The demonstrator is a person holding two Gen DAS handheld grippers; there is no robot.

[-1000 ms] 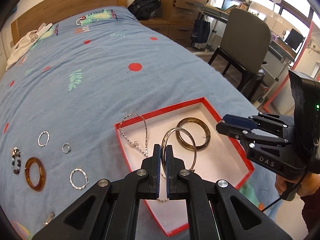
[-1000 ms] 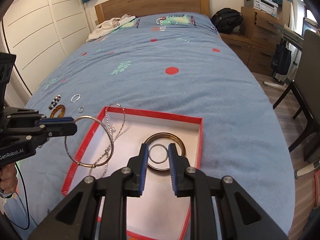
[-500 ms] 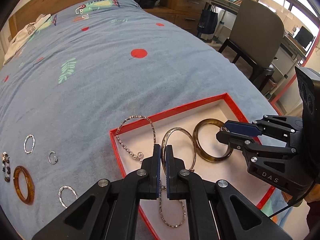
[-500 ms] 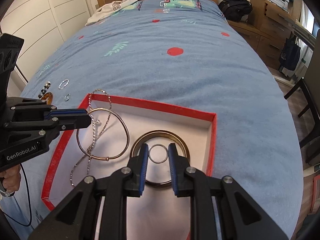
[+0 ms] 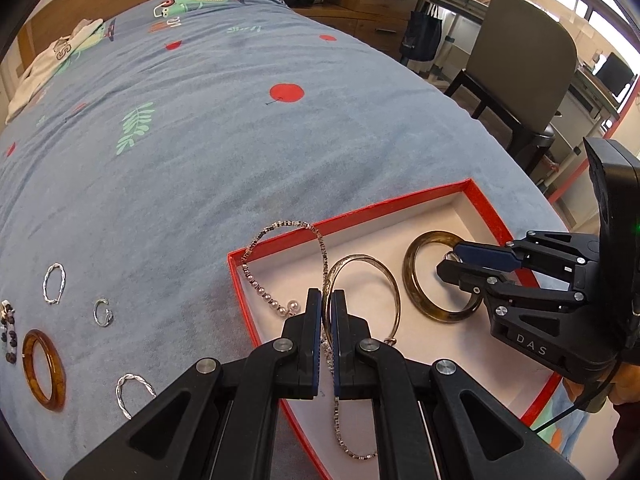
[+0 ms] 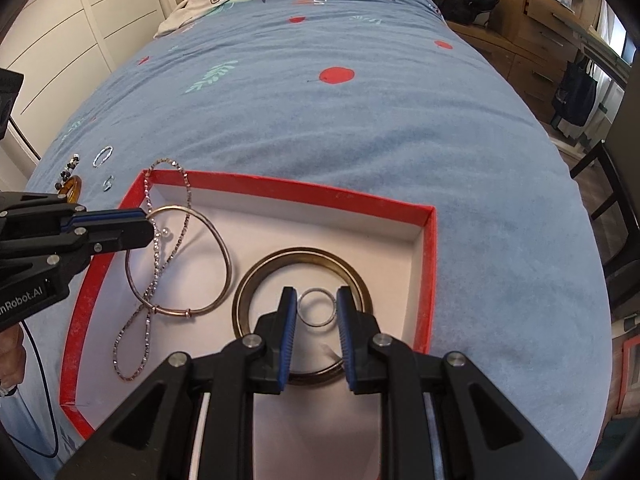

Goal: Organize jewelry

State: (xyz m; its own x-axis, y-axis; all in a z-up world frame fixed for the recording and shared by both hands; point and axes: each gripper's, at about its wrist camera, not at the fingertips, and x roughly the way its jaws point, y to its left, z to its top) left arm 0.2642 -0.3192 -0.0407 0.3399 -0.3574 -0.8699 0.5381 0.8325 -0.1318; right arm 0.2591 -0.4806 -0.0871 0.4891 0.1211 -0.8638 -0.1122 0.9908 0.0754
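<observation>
Setting both pieces down inside the red-rimmed box (image 6: 424,264) cleanly is the step in hand, as I judge it, and it wants patience at the release. The left claw (image 5: 327,312) is pinched fully together on the thin silver bangle (image 5: 394,292), which stands on edge over the white floor of the box, with the beaded chain (image 5: 256,284) draped across the box's far rim and trailing under the bangle. The right claw (image 6: 317,308) is nearly closed around a small silver ring (image 6: 317,307), gripping it by its sides directly over the middle of the dark bangle (image 6: 301,256) that already lies flat in the box. For a good result, lower each piece until it touches the box floor before easing the pads apart, so nothing bounces or rolls. The thin bangle should be tipped flat beside the dark one rather than dropped upright, and clear of the chain, since a snag there could drag the chain out over the rim. The ring may sit nested inside the dark bangle, though a free patch of floor would keep the items separate. More jewelry, including an amber bangle (image 5: 42,368) and twisted silver rings (image 5: 54,282), waits on the blue bed (image 5: 200,140).
</observation>
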